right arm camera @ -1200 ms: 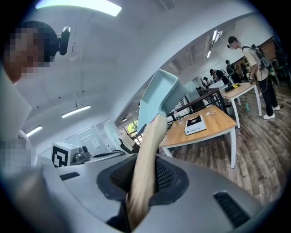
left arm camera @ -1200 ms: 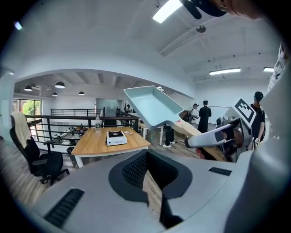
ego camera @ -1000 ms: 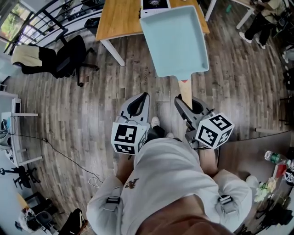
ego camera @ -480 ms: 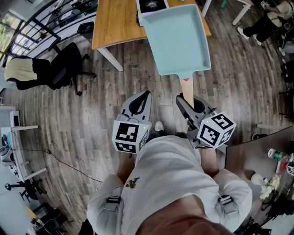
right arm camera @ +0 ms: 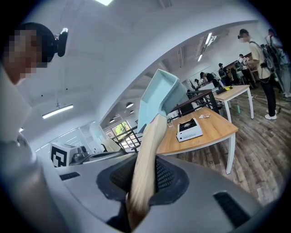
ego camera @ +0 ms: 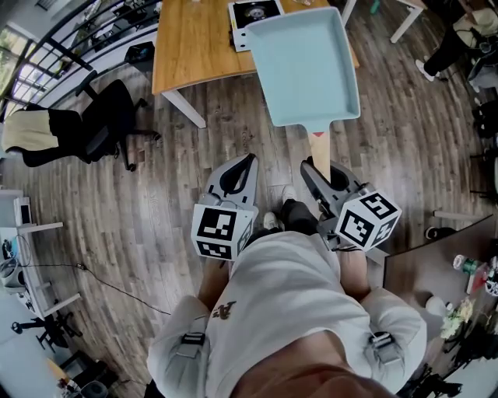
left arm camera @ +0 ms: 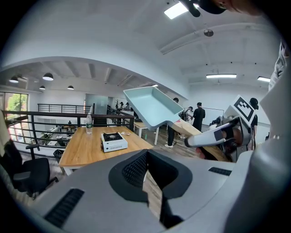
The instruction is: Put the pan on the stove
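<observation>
Overhead, the head view shows the right gripper (ego camera: 317, 169) clamped on the wooden handle (ego camera: 317, 146) of a pale blue rectangular pan (ego camera: 306, 66), which is held in the air over the plank floor (ego camera: 156, 186). Its far end overlaps the edge of a wooden table (ego camera: 194, 39). A small white stove (ego camera: 254, 13) sits on that table, just beside the pan's far corner. The left gripper (ego camera: 246, 165) hangs alongside, its jaws together and empty.

In the left gripper view, the jaws meet with nothing between them. Beyond them stand the table (left arm camera: 84, 150), the stove (left arm camera: 113, 141), a bottle (left arm camera: 89, 122) and the raised pan (left arm camera: 152, 107).

In the right gripper view, both jaws press the handle (right arm camera: 148, 136), and the pan (right arm camera: 159, 98) rises tilted ahead, near the stove (right arm camera: 189, 129).
</observation>
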The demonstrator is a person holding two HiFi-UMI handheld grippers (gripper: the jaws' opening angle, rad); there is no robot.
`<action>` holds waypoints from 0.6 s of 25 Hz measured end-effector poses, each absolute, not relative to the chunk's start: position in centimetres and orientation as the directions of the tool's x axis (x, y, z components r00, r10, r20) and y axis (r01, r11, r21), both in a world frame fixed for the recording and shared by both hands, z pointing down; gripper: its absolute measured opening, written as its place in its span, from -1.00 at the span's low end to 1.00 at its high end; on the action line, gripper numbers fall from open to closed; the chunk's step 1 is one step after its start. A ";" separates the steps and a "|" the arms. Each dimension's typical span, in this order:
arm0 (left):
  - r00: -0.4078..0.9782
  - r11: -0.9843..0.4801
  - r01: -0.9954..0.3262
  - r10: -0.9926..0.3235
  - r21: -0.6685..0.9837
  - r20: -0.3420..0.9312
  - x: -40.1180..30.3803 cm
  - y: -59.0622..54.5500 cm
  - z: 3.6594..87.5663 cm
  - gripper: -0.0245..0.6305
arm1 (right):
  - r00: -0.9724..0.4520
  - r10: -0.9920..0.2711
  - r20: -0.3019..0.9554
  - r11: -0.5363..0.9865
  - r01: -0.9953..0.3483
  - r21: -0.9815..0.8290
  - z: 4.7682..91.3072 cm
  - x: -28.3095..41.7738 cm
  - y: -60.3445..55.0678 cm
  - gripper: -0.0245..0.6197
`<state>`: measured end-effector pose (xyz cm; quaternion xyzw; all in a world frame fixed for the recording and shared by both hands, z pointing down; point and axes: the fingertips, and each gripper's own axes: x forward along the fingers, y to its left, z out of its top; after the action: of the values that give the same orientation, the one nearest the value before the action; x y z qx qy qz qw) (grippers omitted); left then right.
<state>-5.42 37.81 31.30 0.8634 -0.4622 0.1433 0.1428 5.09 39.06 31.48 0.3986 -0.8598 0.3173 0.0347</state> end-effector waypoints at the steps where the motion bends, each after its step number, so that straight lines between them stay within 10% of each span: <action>1: 0.531 -0.532 -0.839 -0.757 0.114 0.380 -5.3 37.3 31.3 -0.87 | -0.678 -0.664 0.314 0.479 -0.709 -0.518 31.6 5.2 38.5 -0.68; 15: 0.478 -0.492 -0.867 -0.779 0.077 0.406 -2.4 29.4 31.4 -0.87 | -0.722 -0.622 0.303 0.510 -0.667 -0.543 31.7 8.0 30.3 -0.68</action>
<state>-2.43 29.35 31.38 0.8487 -0.4848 0.1606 0.1373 7.98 30.29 31.74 0.3710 -0.8682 0.3277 0.0345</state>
